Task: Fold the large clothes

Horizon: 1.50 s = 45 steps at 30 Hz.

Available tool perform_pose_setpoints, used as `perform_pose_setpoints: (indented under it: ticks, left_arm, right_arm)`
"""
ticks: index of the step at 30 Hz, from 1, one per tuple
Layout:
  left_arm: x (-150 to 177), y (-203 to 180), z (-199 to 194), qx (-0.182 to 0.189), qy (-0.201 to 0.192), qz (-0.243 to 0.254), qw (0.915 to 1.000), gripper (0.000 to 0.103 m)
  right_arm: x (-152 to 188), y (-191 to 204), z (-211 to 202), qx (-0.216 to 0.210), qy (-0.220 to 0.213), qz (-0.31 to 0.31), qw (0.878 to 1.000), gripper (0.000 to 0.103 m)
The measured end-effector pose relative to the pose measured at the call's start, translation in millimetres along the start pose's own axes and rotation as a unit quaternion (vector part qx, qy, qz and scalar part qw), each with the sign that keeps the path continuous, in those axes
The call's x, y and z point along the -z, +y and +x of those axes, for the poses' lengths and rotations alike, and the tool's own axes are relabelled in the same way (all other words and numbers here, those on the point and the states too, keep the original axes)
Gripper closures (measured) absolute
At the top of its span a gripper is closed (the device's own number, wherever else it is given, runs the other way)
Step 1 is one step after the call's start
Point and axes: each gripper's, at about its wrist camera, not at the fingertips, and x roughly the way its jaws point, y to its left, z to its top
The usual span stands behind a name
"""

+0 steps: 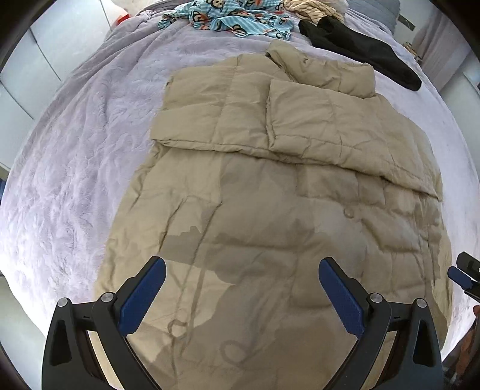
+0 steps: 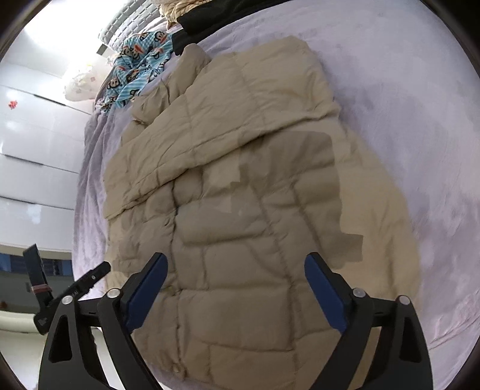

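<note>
A beige quilted puffer jacket (image 1: 270,186) lies flat on the lavender bed cover (image 1: 66,168), with both sleeves folded across its upper part. It also shows in the right wrist view (image 2: 240,210). My left gripper (image 1: 241,270) is open and empty, hovering above the jacket's lower part. My right gripper (image 2: 235,267) is open and empty, above the jacket's lower part from the other side. The right gripper's tip shows at the right edge of the left wrist view (image 1: 465,274). The left gripper shows at the lower left of the right wrist view (image 2: 90,277).
A blue monkey-print garment (image 1: 228,18), a black garment (image 1: 360,45) and a cream striped garment (image 1: 312,9) lie at the far end of the bed. White cabinet doors (image 2: 33,144) stand beside the bed.
</note>
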Motion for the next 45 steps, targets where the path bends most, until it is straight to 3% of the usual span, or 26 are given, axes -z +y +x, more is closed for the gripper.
perform_pose_setpoints:
  ticks: [11, 19, 23, 28, 33, 39, 42, 45]
  left_arm:
    - [37, 68, -19, 0.033, 0.004, -0.011, 0.9994, 0.001]
    - [98, 129, -26, 0.06, 0.021, -0.022, 0.9978, 0.001]
    - [125, 146, -32, 0.068, 0.026, -0.048, 0.9962, 0.001]
    - [155, 156, -27, 0.085, 0.058, -0.11, 0.9885, 0.001]
    - [172, 150, -15, 0.102, 0.084, -0.138, 0.9816, 0.001]
    - [187, 148, 12, 0.146, 0.125, -0.191, 0.9627, 0.001]
    - [188, 146, 15, 0.157, 0.116, -0.201, 0.96, 0.001]
    - [176, 144, 17, 0.188, 0.102, -0.218, 0.9523, 0.001]
  right_arm:
    - [64, 26, -7, -0.001, -0.046, 0.037, 0.998, 0.008]
    - [112, -5, -16, -0.037, -0.011, 0.152, 0.988, 0.008]
    - [130, -24, -21, -0.034, -0.003, 0.18, 0.983, 0.008]
    - [134, -39, -23, -0.033, 0.028, 0.18, 0.983, 0.008]
    - [136, -55, -37, -0.033, 0.029, 0.174, 0.984, 0.008]
    - [153, -93, -34, -0.037, 0.034, 0.256, 0.965, 0.008]
    - [163, -106, -32, -0.039, 0.027, 0.291, 0.955, 0.008]
    - [168, -118, -27, -0.058, 0.014, 0.323, 0.945, 0.008]
